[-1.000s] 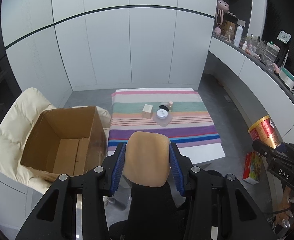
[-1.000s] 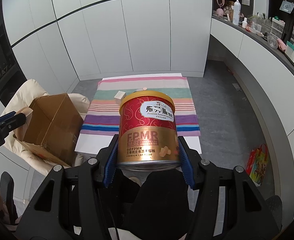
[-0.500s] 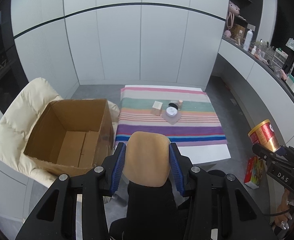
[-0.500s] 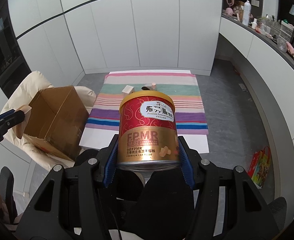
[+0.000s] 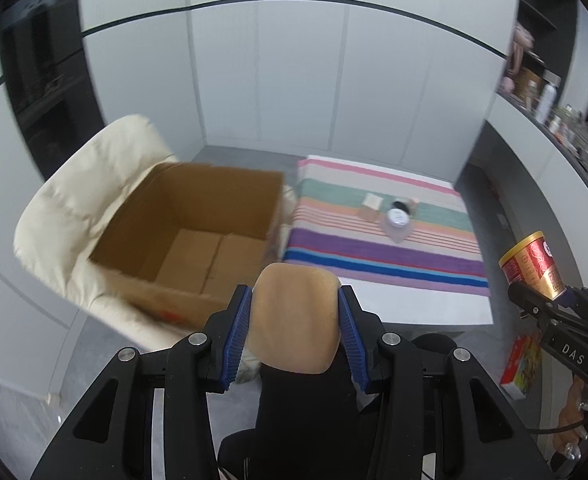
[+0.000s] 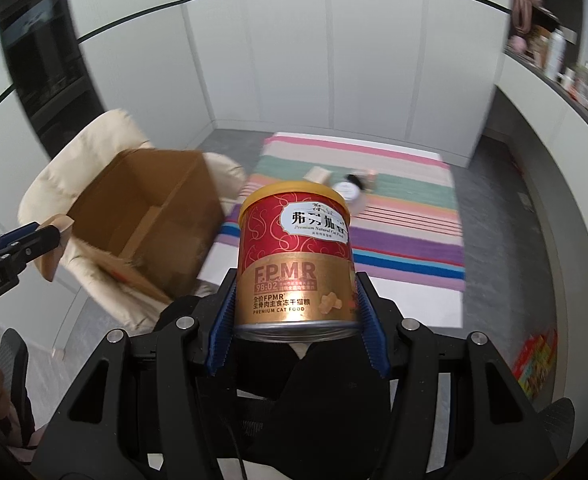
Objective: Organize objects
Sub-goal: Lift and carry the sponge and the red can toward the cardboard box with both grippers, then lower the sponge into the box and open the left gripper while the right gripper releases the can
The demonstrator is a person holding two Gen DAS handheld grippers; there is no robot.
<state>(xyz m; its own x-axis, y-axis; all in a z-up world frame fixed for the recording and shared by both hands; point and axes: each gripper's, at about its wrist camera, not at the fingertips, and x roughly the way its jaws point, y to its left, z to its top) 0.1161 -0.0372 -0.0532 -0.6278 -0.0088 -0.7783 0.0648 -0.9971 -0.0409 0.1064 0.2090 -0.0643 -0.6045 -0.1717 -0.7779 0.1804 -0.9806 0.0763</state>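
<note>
My left gripper [image 5: 294, 320] is shut on a tan rounded pad [image 5: 296, 320], held up in the air short of the open cardboard box [image 5: 197, 236]. The box sits on a cream armchair [image 5: 85, 200] and looks empty inside. My right gripper [image 6: 294, 300] is shut on a red and gold cat food can [image 6: 296, 264], upright, held in the air right of the box [image 6: 145, 208]. The can also shows at the right edge of the left wrist view [image 5: 532, 264]. The left gripper shows at the left edge of the right wrist view [image 6: 33, 248].
A low table with a striped cloth [image 5: 382, 236] stands right of the box. On it lie a small tan box [image 5: 372, 206], a white-lidded jar [image 5: 398, 220] and a small bottle [image 5: 414, 204]. A colourful carton [image 5: 522, 364] lies on the floor at right. A cluttered counter [image 5: 566, 132] runs along the right wall.
Both views have swung left, so the box and armchair now sit nearer the middle. Both grippers keep their hold on the pad and the can.
</note>
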